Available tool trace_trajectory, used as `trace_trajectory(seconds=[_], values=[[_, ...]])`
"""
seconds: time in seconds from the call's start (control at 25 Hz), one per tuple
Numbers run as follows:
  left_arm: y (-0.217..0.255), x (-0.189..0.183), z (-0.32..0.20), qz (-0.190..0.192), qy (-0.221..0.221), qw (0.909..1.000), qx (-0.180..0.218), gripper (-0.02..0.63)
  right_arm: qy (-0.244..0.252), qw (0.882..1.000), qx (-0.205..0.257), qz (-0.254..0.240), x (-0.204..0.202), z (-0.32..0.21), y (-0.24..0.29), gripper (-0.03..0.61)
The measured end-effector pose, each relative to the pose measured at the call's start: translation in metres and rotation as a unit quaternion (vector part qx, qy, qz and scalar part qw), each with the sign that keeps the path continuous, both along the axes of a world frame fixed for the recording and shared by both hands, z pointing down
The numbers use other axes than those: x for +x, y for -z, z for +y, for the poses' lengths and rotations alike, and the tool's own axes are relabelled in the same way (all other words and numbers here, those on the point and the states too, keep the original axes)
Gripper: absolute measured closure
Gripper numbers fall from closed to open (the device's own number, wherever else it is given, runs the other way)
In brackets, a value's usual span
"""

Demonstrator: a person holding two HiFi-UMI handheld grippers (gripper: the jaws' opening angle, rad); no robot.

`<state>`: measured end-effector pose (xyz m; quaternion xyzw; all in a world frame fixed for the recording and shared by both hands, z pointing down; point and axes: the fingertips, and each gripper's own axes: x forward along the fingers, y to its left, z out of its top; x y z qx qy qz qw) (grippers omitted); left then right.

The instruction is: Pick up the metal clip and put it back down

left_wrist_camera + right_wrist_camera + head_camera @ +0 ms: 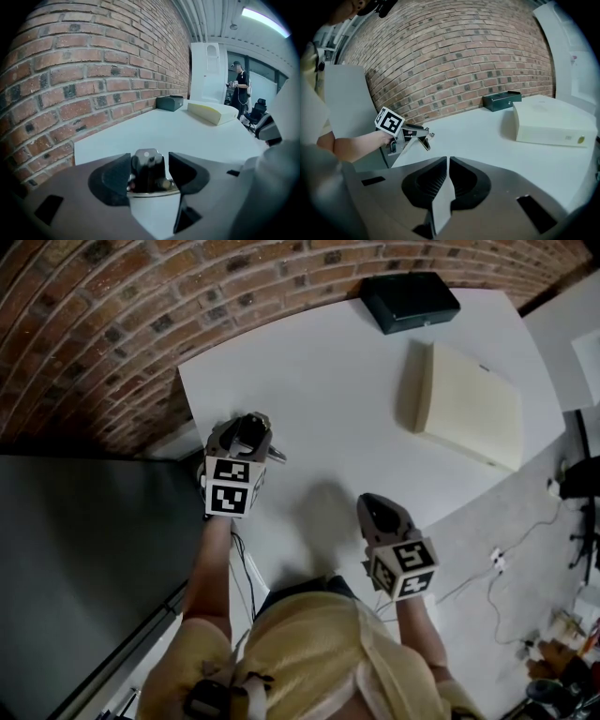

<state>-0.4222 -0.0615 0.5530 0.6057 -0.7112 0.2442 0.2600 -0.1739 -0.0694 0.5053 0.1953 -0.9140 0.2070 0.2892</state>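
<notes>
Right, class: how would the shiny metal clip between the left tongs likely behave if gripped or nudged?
The shiny metal clip looks rigid, so it probably keeps its shape when squeezed. Its polished surface may slip in a light grip. It seems to stand upright on the white table, so a sideways nudge could tip it.

White counter stood against red brick wall. Black rectangular box lay at its far edge; cream flat box lay right of it, nearer. Metal clip sat by the left edge, between left tongs.
</notes>
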Motion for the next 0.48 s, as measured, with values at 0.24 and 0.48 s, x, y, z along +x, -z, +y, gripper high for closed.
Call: trace_trajectory(seconds=[0.24,0.48], values=[[-0.008,-0.003,-0.004,0.008,0.000,1.0000,-0.005,0.371,-0.001,1.000,-0.009,0.005,-0.004,-0.001,-0.005,0.574],[-0.014,-0.005,-0.005,0.012,-0.003,0.9999,-0.009,0.368,0.006,1.000,-0.022,0.016,-0.011,0.002,-0.004,0.574]])
